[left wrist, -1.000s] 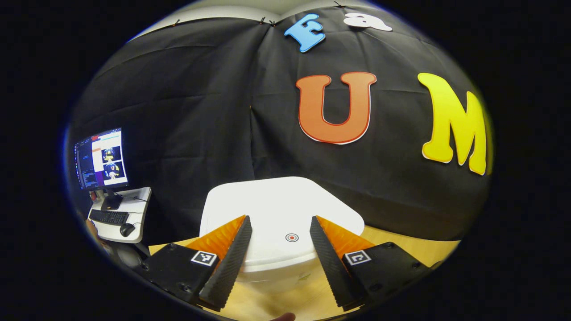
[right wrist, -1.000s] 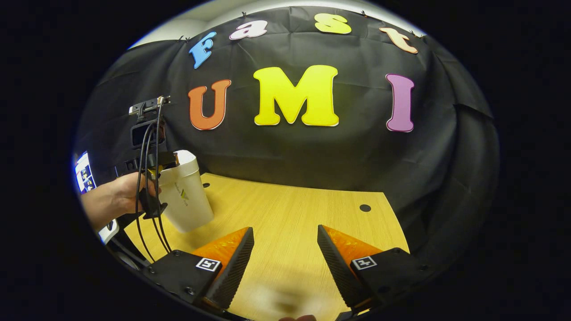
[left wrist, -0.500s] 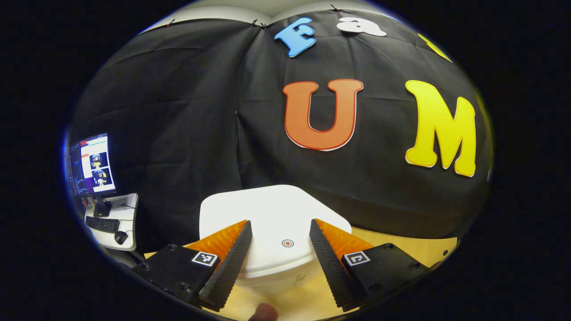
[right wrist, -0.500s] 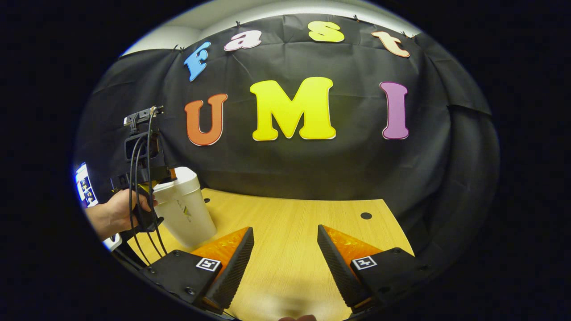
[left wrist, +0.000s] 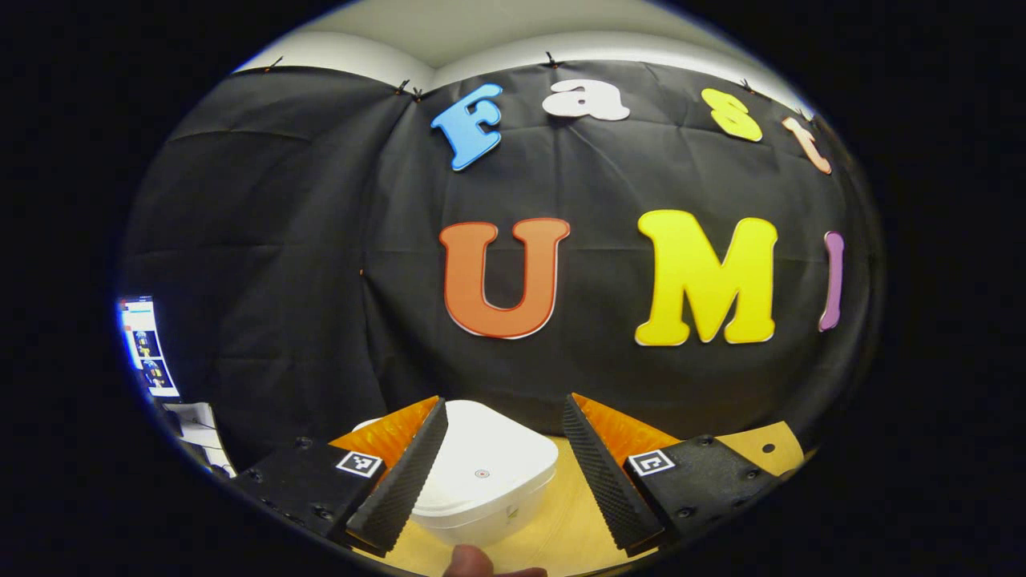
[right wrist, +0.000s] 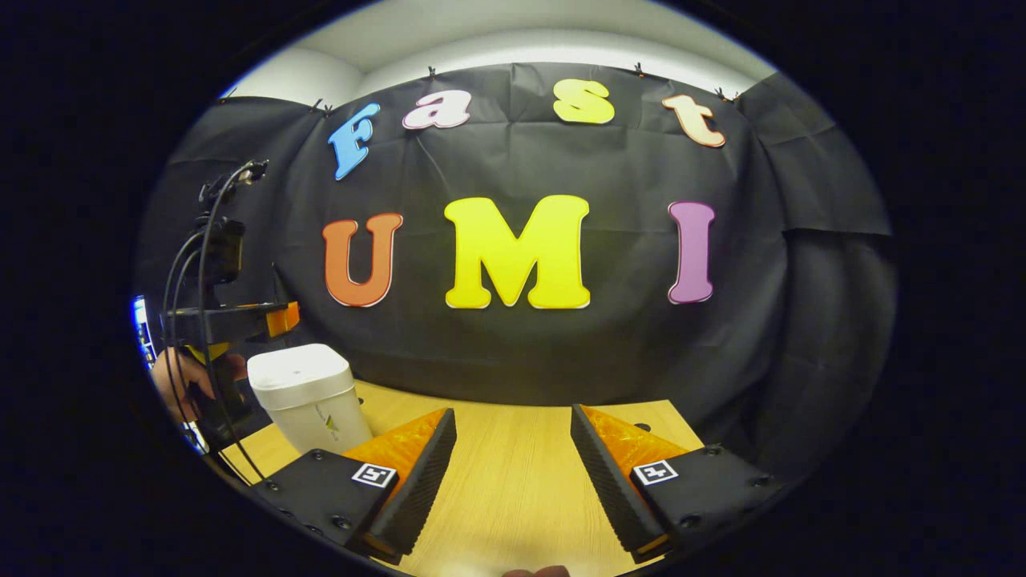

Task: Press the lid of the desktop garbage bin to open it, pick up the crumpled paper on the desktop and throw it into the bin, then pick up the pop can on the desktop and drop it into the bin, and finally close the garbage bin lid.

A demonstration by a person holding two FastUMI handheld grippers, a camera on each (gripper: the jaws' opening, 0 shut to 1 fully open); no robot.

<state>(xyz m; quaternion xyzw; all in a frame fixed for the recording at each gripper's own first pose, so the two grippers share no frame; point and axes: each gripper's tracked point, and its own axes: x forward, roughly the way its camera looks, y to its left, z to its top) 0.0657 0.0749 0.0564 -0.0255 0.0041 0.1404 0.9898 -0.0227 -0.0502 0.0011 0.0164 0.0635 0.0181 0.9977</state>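
Note:
The white desktop bin (left wrist: 481, 489) stands on the wooden table with its lid down; a small red ring mark sits on the lid. My left gripper (left wrist: 501, 465) hangs open above and behind the lid, not touching it. In the right gripper view the bin (right wrist: 304, 397) stands at the left of the table, and the left gripper (right wrist: 240, 320) hovers above it to the left, held by a hand (right wrist: 172, 377). My right gripper (right wrist: 513, 473) is open over the bare table (right wrist: 513, 497) with nothing between its fingers.
A monitor (left wrist: 144, 349) glows on a side desk at the far left beyond the table. The table has small dark holes (right wrist: 641, 427) near its back right. A fingertip (left wrist: 469, 561) shows at the bottom edge.
My left gripper has risen and pulled back from the bin lid, so the bin looks smaller and lower. The right gripper has tilted up, showing more wall and less table.

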